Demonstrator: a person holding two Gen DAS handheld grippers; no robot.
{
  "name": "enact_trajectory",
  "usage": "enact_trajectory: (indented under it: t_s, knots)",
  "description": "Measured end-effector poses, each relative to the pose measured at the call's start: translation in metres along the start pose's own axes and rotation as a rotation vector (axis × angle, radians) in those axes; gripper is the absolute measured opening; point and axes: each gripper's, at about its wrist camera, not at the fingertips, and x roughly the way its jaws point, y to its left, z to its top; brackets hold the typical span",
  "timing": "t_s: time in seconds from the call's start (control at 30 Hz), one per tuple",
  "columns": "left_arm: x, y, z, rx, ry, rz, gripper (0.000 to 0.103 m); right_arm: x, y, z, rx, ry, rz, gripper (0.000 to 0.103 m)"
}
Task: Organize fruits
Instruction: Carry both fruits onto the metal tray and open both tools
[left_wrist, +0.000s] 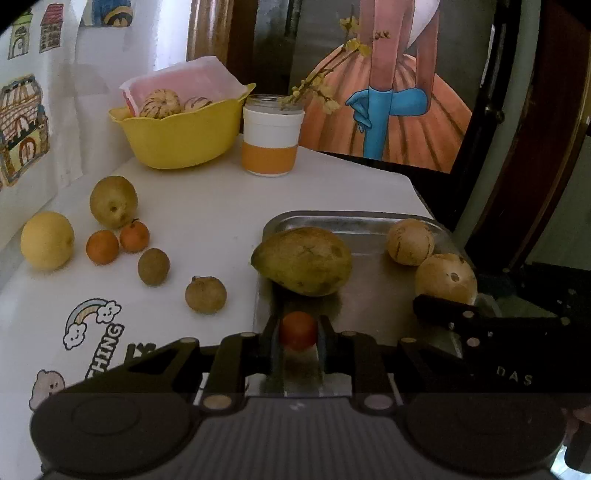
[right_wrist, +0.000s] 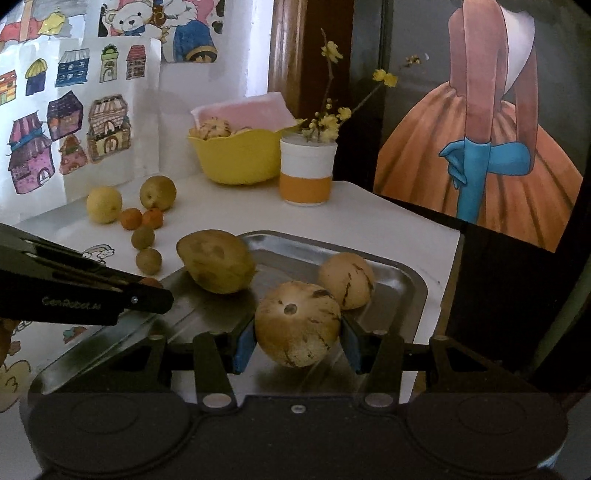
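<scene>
Left hand-held gripper (left_wrist: 298, 334) pinches a small red fruit (left_wrist: 298, 329) — right hand-held gripper (right_wrist: 297, 334) clasps a striped melon (right_wrist: 297, 323).

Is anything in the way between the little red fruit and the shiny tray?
No. The left gripper holds the little red fruit right over the tray's near part, bare metal below. The mango lies farther back.

A white-and-orange jar (right_wrist: 306, 173) holding sprigs with yellow blossoms (right_wrist: 328, 123) is standing on the white tabletop (left_wrist: 221, 199), just beside the back wall. Children's drawings of houses (right_wrist: 66, 140) are hanging on the wall at left. A painting of a figure in an orange skirt (right_wrist: 491, 158) is leaning upright at right.
</scene>
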Motion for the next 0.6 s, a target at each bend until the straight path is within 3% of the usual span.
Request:
enact_trajectory:
  t_s: [0.47, 0.53, 0.6]
  knots:
    - [0.005, -0.002, 0.0, 0.009, 0.016, -0.011, 0.025, 0.009, 0.004, 0.001, -0.006, 0.026, -0.002, 0.051]
    - [0.003, -0.002, 0.0, 0.003, 0.026, -0.027, 0.033, 0.005, 0.004, 0.001, 0.007, 0.02, -0.002, 0.053]
    - [-0.002, -0.002, 0.0, -0.002, 0.026, -0.055, 0.055, -0.003, 0.005, 0.003, 0.007, 0.002, -0.013, 0.062]
